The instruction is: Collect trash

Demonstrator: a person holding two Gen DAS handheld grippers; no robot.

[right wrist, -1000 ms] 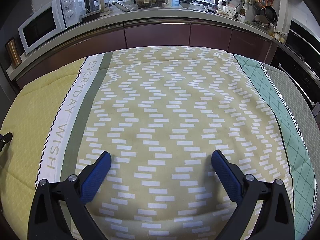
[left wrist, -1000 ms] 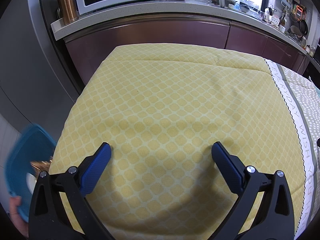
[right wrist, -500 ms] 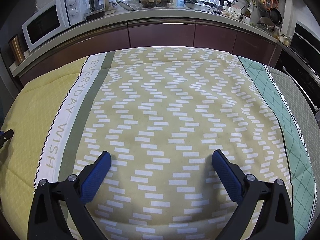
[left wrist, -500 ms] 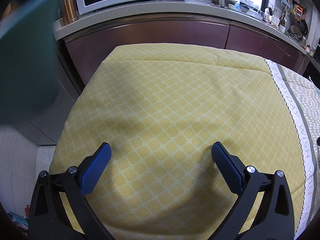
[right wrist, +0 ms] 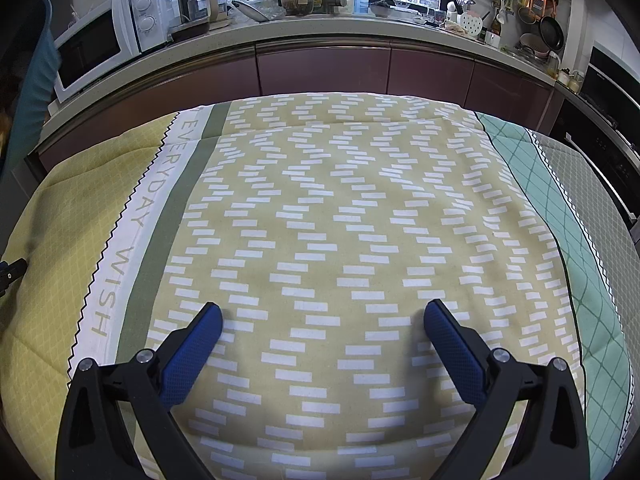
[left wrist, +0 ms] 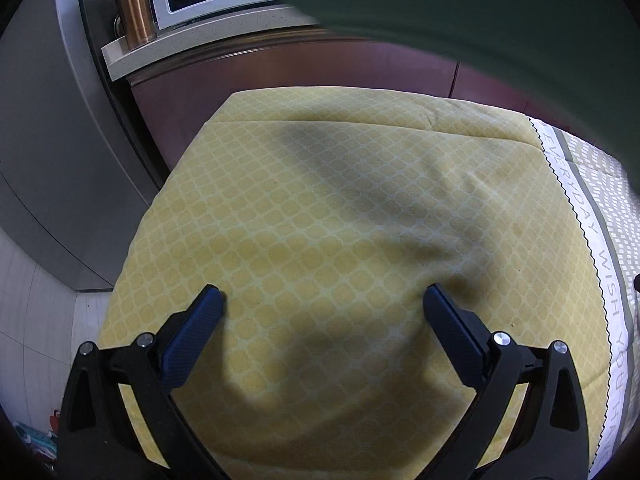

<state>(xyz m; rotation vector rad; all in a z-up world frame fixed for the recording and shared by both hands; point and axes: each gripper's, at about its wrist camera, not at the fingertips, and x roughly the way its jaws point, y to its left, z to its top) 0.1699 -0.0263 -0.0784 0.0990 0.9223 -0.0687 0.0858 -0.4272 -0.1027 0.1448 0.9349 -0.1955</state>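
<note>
Hovering over quilt (right wrist: 352, 216), both jaws spread.

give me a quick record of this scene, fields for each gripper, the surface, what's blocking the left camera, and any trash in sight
left gripper: open, empty, over yellow section
right gripper: open, empty, over dashed section
surface: patterned cloth, covering the table
left view blocker: blurred dark teal object, across top, identity unclear
background: microwave on counter
trash: none visible on cloth
</note>
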